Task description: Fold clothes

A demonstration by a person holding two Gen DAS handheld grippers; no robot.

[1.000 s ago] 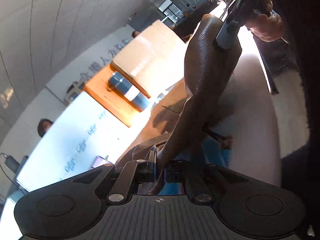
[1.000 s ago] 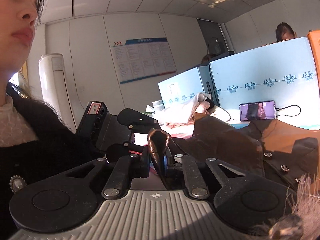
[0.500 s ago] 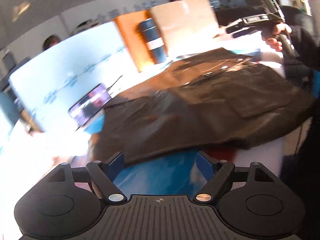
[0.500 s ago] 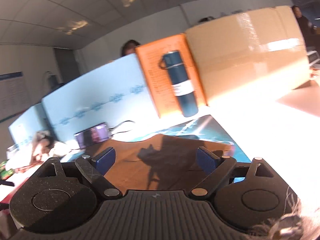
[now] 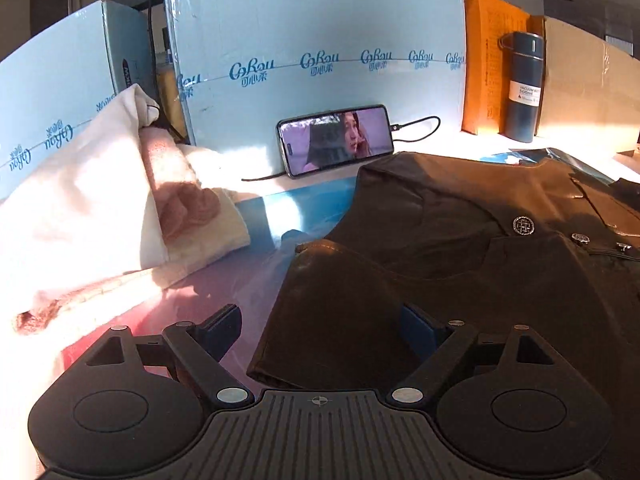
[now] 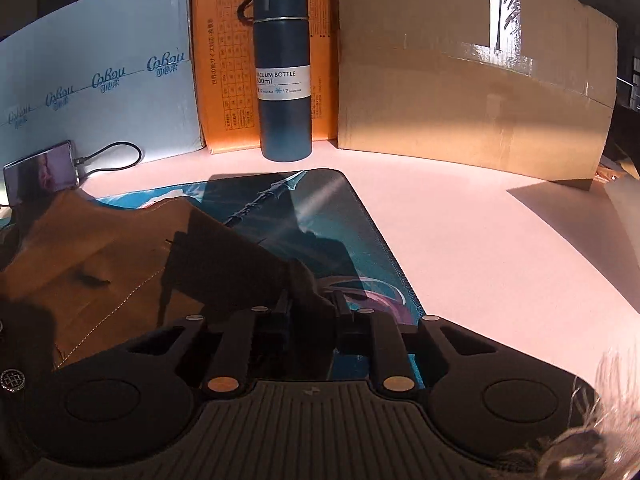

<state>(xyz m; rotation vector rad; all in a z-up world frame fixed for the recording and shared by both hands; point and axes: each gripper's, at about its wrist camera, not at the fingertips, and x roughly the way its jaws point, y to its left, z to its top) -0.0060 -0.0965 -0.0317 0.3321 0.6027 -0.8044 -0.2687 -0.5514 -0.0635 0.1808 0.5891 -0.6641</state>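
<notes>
Brown leather jacket (image 5: 460, 264) smooth, round metal buttons; left claw (image 5: 320, 330) spread apart; right claw (image 6: 311, 316) clamped on hem.

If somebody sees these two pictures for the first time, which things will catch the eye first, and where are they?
The dark brown leather vest spread on the table mat fills the foreground, its metal buttons glinting to the right. Behind it a phone playing a video leans on a pale blue box. In the right wrist view a dark blue bottle stands upright against an orange box, and the right gripper pinches a vest corner.
</notes>
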